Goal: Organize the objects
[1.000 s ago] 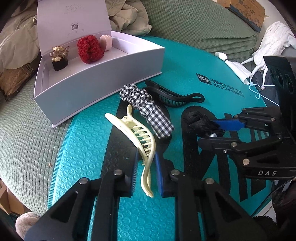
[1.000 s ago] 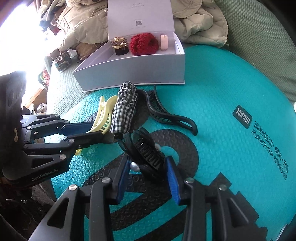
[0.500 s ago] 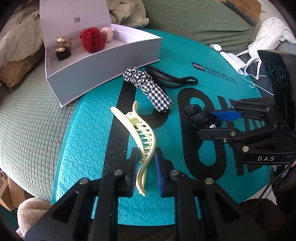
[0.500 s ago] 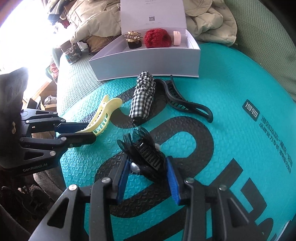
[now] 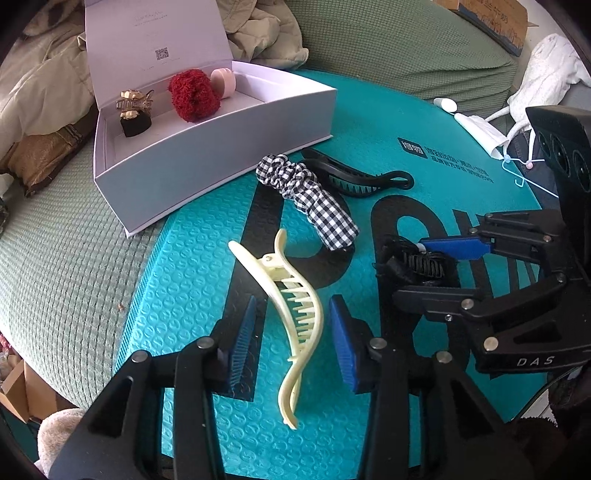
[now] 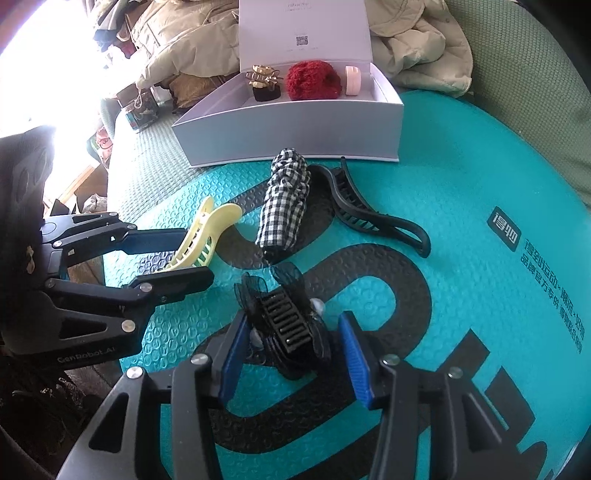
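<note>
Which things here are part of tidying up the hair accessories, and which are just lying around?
Part of the job: white box, yellow claw clip, black mesh bow clip, gingham scrunchie, black banana clip, red scrunchie, gold clip, pink clip.

Lying about: beige jacket, face mask, white cloth, cardboard box.

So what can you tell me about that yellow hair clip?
The pale yellow hair clip is a long, curved claw clip that looks like smooth plastic, with two rows of thin teeth meshed shut and a hinge with finger tabs at its far end. It lies flat on the teal mat, between the left gripper jaws, which have just been opening and do not press on it.
</note>
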Tool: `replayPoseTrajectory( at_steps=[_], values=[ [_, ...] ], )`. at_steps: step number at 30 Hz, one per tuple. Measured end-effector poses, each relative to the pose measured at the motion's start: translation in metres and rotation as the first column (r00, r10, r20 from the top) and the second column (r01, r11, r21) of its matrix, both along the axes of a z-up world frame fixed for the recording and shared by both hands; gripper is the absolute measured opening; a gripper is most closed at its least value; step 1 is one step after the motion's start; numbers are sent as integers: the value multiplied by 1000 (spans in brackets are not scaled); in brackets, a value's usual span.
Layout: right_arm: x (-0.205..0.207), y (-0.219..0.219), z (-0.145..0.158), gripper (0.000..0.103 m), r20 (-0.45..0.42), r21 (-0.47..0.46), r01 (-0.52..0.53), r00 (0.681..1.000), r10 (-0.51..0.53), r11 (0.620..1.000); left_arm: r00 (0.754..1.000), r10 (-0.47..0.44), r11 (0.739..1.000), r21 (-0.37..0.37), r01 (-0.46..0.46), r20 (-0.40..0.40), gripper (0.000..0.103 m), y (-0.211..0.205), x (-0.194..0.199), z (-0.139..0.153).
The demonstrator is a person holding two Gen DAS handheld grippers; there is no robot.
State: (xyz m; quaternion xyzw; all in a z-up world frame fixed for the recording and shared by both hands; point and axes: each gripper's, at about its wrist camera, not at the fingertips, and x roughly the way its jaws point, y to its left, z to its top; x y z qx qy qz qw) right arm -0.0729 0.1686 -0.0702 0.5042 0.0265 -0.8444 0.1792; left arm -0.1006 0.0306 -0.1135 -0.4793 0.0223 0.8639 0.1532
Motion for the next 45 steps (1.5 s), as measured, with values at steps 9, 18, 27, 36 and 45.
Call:
replayPoseTrajectory(
  at_steps=[9, 18, 27, 36, 45],
  values=[
    [0, -11, -2, 48, -45, 26, -18, 999, 19, 1000, 1000, 4, 1000, 1, -4, -14, 38, -3, 0, -2],
    [4, -11, -1, 40, -55, 26, -28, 998, 29, 999, 1000, 0, 1000, -20, 0, -7, 21, 3, 3, 2],
    [3, -22, 8, 40, -55, 11, -57, 997, 57, 998, 999, 45, 999, -6, -45, -15, 20, -11, 13, 11],
    [9, -44, 23, 40, -84, 3, -115, 990, 115, 993, 995, 93, 996, 3, -93, -32, 20, -32, 26, 25],
    [13, -62, 37, 40, -92, -11, -156, 984, 155, 988, 988, 140, 990, -14, -141, -59, 20, -50, 40, 44]
  ],
)
